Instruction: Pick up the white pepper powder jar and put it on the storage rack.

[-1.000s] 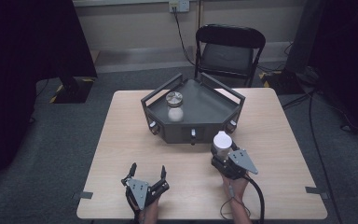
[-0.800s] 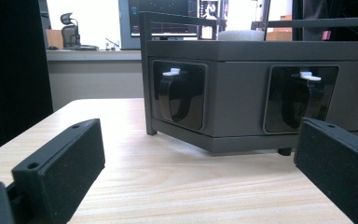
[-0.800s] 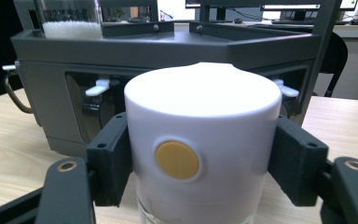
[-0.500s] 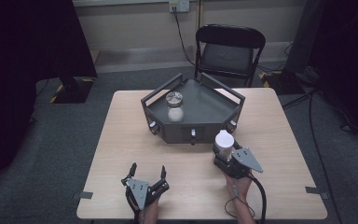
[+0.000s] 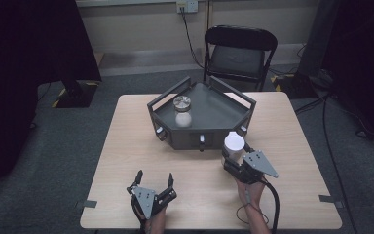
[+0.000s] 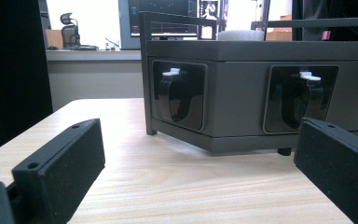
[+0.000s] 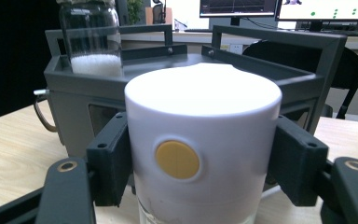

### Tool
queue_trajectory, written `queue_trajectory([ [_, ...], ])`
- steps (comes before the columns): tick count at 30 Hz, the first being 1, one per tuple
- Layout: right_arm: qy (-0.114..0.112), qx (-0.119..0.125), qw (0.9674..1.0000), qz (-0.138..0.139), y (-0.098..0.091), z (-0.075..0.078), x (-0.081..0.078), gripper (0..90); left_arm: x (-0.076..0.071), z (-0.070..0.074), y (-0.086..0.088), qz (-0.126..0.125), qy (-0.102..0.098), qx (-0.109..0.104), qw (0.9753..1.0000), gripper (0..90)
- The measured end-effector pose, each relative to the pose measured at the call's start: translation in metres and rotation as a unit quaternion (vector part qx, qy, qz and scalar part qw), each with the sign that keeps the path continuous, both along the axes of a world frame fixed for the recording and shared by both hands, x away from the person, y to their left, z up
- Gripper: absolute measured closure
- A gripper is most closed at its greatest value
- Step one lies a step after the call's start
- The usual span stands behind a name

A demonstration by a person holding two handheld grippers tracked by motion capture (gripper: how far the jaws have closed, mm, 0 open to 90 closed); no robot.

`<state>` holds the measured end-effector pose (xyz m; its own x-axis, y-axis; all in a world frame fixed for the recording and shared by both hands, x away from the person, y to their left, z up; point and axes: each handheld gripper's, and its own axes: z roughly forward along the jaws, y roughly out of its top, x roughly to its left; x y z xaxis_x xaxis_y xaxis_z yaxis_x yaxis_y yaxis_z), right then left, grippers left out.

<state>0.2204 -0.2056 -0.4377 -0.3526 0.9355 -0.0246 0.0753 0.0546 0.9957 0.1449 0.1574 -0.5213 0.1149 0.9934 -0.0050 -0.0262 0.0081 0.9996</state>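
My right gripper (image 5: pixel 234 158) is shut on a white-capped container (image 5: pixel 234 143), held upright just off the front right corner of the dark grey tray box (image 5: pixel 209 132). In the right gripper view the white cap (image 7: pixel 203 107) carries a yellow dot, and both jaws press its sides. A glass jar (image 5: pixel 182 109) with a metal lid and white powder stands inside the tray, and it shows at the upper left of the right gripper view (image 7: pixel 91 37). My left gripper (image 5: pixel 155 176) rests open near the table's front edge, facing the tray box (image 6: pixel 233 116) with nothing between its jaws.
The box's front wall carries black latches with white tabs (image 6: pixel 175 93). The wooden table (image 5: pixel 126 146) has bare room left of the box and between the grippers. A black folding chair (image 5: pixel 238 51) stands behind the far edge.
My right gripper, with the white-capped container in it, has edged slightly to the right and away. The left gripper has not moved.
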Motion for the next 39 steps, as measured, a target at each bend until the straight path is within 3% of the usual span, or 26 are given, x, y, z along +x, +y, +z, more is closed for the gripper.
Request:
queue_trajectory([
  [14, -0.003, 0.004, 0.9999, 0.016, -0.005, 0.019, 0.008, 30.3, 0.000, 0.000, 0.000, 0.000, 0.000, 0.000, 1.0000, 1.1],
  [39, -0.011, 0.008, 0.9990, 0.043, -0.007, 0.067, 0.029, 30.3, 0.000, 0.000, 0.000, -0.001, 0.000, 0.000, 1.0000, 1.0],
])
